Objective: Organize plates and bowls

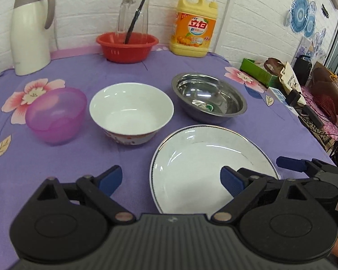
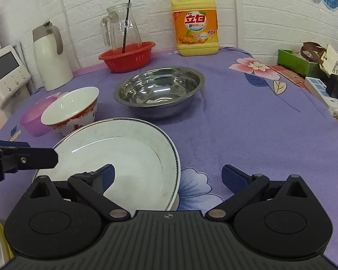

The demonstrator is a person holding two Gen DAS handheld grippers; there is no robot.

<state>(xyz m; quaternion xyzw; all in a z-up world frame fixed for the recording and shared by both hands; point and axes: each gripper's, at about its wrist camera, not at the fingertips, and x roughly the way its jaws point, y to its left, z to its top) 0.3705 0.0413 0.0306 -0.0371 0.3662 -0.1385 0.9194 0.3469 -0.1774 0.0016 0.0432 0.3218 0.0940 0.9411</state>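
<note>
Up front in the left wrist view, the left gripper [image 1: 171, 180] hangs with its jaws wide apart and nothing between the blue pads. Its left pad sits over bare purple tablecloth [image 1: 133, 72], its right pad over the near part of the white plate [image 1: 211, 168], which spreads ahead and to the right of the jaws. Straight ahead of the gap stands the white bowl [image 1: 131, 112]; the purple plastic bowl [image 1: 56, 114] is ahead-left, just beside it, and the steel bowl [image 1: 208, 96] ahead-right. Farther off stand a red basket [image 1: 127, 47] with a glass jug [image 1: 134, 15] in it, a white thermos [image 1: 30, 31] and a yellow detergent bottle [image 1: 195, 27]. The right gripper [image 1: 290, 164] pokes in past the right pad, at the plate's right rim. From the right wrist view, the right gripper's jaws are likewise spread and empty; its left pad overlaps the plate [image 2: 124, 157], whose right edge falls inside the gap, and its right pad is over the cloth. The steel bowl [image 2: 158, 90] is straight ahead, the white bowl [image 2: 71, 112] ahead-left, hiding part of the purple one [image 2: 31, 121]. The left gripper's finger [image 2: 27, 157] reaches in over the plate's left rim.
</note>
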